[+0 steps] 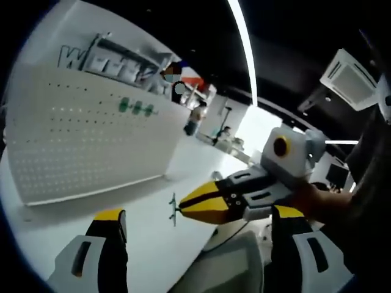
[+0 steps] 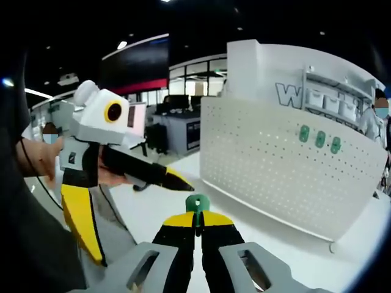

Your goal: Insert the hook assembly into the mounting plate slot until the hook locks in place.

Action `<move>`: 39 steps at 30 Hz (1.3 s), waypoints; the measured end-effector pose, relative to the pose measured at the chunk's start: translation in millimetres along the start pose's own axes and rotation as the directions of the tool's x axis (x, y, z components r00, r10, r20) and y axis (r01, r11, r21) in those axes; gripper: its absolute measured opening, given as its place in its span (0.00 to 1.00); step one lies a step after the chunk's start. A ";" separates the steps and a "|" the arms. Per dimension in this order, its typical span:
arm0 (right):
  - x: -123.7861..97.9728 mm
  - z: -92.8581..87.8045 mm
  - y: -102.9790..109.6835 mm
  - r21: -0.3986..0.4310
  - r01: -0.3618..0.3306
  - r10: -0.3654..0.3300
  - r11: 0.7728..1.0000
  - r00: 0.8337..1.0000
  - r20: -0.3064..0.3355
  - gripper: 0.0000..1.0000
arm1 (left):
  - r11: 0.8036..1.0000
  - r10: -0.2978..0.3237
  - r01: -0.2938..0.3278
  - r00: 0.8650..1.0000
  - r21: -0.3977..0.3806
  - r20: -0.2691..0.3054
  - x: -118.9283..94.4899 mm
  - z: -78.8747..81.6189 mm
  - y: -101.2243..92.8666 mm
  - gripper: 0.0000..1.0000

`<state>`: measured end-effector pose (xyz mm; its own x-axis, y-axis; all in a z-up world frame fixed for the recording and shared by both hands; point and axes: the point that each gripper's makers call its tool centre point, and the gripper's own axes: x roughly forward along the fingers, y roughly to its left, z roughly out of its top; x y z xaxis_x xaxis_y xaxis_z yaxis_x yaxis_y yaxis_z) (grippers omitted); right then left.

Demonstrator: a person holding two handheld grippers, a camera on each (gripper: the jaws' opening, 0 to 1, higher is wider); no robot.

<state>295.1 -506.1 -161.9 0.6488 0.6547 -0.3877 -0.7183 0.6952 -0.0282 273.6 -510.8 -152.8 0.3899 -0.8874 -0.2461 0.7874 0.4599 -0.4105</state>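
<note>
left gripper view: your left gripper (image 1: 195,229) hangs over the white surface (image 1: 153,201) with its yellow-tipped fingers (image 1: 110,217) wide apart and nothing between them. the right gripper (image 1: 211,204) comes in from the right, its fingers pinched together on a small dark hook assembly (image 1: 174,209) that sticks out of their tip. the white pegboard, the mounting plate (image 1: 91,134), stands upright to the left, well apart from the hook, with three green pieces (image 1: 137,108) already seated near its top.

to do this step well, i judge you should carry the hook to the board square-on, not at a slant, line its rear tab up with one slot before you push, and press steadily until it seats. keep the board and hook both in sight.

right gripper view: your right gripper (image 2: 197,223) has its fingers (image 2: 178,221) shut tight on the hook assembly's green head (image 2: 197,203), which stands just above the tips. the mounting plate (image 2: 275,171) rises to the right, near but not touching; the green pieces (image 2: 319,138) sit high on it. the left gripper (image 2: 131,201) shows at the left with its fingers spread, held in a hand (image 2: 46,160), gripping nothing.
</note>
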 end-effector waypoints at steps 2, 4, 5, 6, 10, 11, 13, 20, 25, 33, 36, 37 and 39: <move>1.6 1.5 -1.0 0.006 0.005 -0.005 1.000 1.000 0.002 0.00 | 1.000 -0.006 0.007 1.000 0.024 -0.017 0.9 -1.2 -3.0 1.00; 2.9 3.0 -2.2 0.004 0.013 -0.013 1.000 1.000 0.004 0.00 | 0.999 -0.017 0.018 1.000 0.033 -0.022 1.7 -1.0 -6.5 1.00; 3.4 3.5 -2.5 0.004 0.014 -0.014 1.000 1.000 0.003 0.00 | 0.999 -0.021 0.022 1.000 0.034 -0.022 2.0 -0.9 -7.4 1.00; 3.8 4.3 -2.8 0.007 0.015 -0.015 1.000 1.000 0.002 0.00 | 0.999 -0.024 0.025 0.999 0.034 -0.021 2.8 -0.6 -8.0 1.00; 2.7 8.0 -4.6 0.000 0.028 -0.028 1.000 1.000 0.013 0.00 | 0.999 -0.034 0.034 0.999 0.037 -0.016 5.6 0.7 -9.9 1.00; 2.1 8.6 -4.9 -0.002 0.029 -0.029 1.000 0.999 0.016 0.00 | 0.999 -0.033 0.033 0.999 0.040 -0.016 6.1 0.8 -9.8 1.00; 1.4 8.7 -4.9 -0.004 0.027 -0.027 1.000 0.999 0.018 0.00 | 0.999 -0.022 0.023 1.000 0.045 -0.008 6.6 1.3 -8.6 1.00; 2.3 11.3 -8.5 0.014 0.027 -0.027 1.000 0.999 0.036 0.00 | 0.999 0.021 -0.022 1.000 0.034 0.020 2.3 4.5 -3.3 1.00; 3.0 22.4 -14.1 0.031 0.049 -0.051 0.998 0.996 0.078 0.00 | 0.995 0.087 -0.090 0.994 0.042 0.062 -5.4 11.1 7.0 1.00; -0.8 43.4 -50.8 0.033 0.158 -0.161 0.987 0.978 0.132 0.00 | 0.989 0.143 -0.146 0.985 0.021 0.096 -14.1 19.7 20.8 1.00; -2.7 51.3 -72.7 0.043 0.215 -0.220 0.976 0.963 0.157 0.00 | 0.986 0.162 -0.164 0.982 0.017 0.100 -17.1 20.5 25.4 1.00; -3.1 53.9 -78.5 0.048 0.228 -0.233 0.972 0.958 0.167 0.00 | 0.985 0.172 -0.174 0.980 0.015 0.100 -18.4 20.3 27.7 1.00; -3.7 58.9 -91.7 0.040 0.259 -0.262 0.965 0.948 0.179 0.00 | 0.983 0.180 -0.182 0.978 0.012 0.100 -20.5 19.6 29.4 1.00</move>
<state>373.3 -554.8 -103.7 0.8483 0.4919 -0.1959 -0.5151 0.8523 -0.0907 298.1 -479.8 -142.5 0.5714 -0.7888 -0.2268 0.7088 0.6135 -0.3481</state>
